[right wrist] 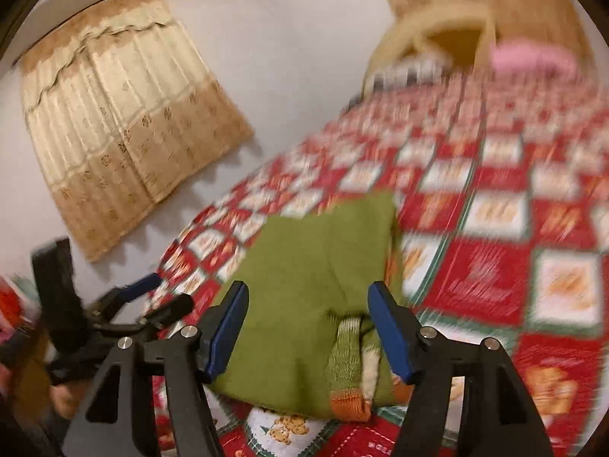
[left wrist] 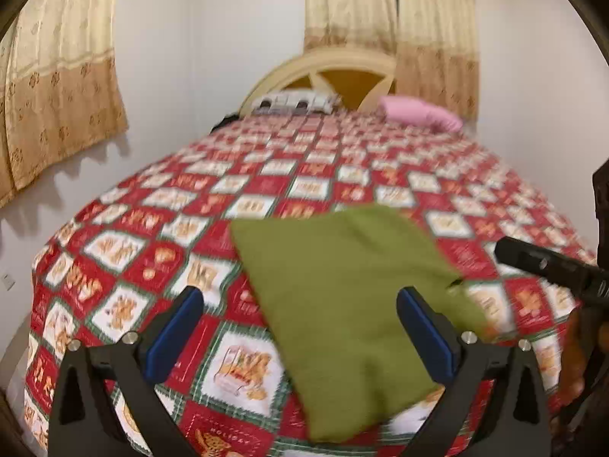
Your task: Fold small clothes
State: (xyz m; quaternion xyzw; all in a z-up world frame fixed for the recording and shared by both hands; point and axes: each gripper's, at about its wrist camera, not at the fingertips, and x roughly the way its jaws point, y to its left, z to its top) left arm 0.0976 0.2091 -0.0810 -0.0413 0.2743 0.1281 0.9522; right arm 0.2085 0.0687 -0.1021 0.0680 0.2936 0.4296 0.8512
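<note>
A folded olive-green knit garment [left wrist: 342, 304] lies flat on the quilt near the bed's front edge. In the right wrist view the same garment [right wrist: 304, 266] shows a ribbed sleeve with an orange cuff [right wrist: 348, 405] folded onto its near end. My left gripper [left wrist: 300, 323] is open wide above the garment's left side, with nothing held. My right gripper [right wrist: 310, 327] hovers open over the garment's near end, and its blue pads [right wrist: 392, 331] stand clear of the cloth. The left gripper [right wrist: 160, 297] also shows at the left of the right wrist view.
The bed is covered by a red, white and green patchwork quilt [left wrist: 160, 259]. At its head are a pink pillow [left wrist: 418, 112] and a cream headboard [left wrist: 323, 64]. Beige curtains [left wrist: 61, 87] hang on the white walls. The right gripper's black body [left wrist: 548, 270] reaches in from the right.
</note>
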